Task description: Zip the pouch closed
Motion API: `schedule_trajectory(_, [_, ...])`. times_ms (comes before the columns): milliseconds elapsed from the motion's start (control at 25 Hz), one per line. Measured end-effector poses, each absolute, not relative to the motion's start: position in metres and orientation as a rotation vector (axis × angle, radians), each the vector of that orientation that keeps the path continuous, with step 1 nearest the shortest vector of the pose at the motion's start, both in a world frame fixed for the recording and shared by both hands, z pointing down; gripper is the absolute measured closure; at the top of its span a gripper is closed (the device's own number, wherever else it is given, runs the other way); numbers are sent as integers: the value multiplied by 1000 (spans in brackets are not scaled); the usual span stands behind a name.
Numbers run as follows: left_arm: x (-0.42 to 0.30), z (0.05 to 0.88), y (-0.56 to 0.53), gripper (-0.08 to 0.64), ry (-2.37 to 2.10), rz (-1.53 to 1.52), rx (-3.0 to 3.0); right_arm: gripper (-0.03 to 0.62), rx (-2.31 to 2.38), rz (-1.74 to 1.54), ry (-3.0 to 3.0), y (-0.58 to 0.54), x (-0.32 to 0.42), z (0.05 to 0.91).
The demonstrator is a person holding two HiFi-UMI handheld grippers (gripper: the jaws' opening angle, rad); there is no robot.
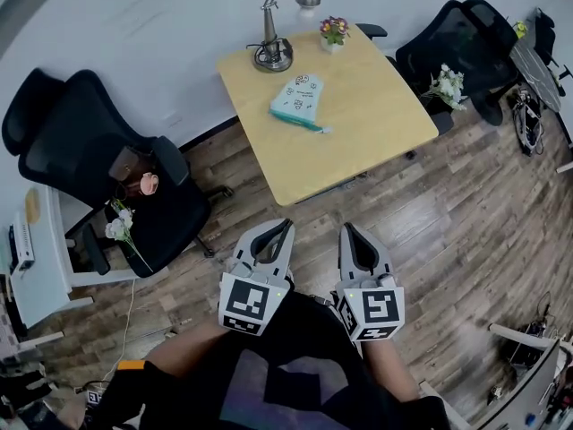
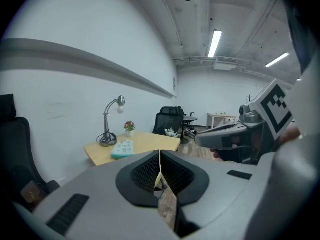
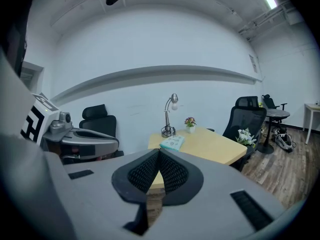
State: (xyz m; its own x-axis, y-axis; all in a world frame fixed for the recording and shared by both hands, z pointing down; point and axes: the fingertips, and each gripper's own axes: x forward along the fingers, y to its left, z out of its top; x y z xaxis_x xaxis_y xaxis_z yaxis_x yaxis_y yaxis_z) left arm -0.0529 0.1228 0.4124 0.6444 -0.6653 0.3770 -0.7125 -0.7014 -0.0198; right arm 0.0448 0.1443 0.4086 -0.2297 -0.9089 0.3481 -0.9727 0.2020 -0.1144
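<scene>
Zipping has not begun. The pouch (image 1: 298, 99) lies untouched near the table's (image 1: 358, 141) back edge, by the lamp (image 1: 277, 47). The left gripper (image 1: 286, 225) and right gripper (image 1: 345, 228) are well apart from it, both clenched on nothing.

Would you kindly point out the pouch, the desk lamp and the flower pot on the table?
pouch (image 1: 297, 99), head view, middle of its patterned top face.
desk lamp (image 1: 273, 55), head view, its round base.
flower pot (image 1: 334, 33), head view, the blossoms above the pot.
</scene>
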Motion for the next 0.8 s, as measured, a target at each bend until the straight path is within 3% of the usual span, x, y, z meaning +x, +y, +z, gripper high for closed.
schedule_trajectory(800, [-93,397,37,546,-1156,372,2722,577,1717,324,-2219,57,-4,388])
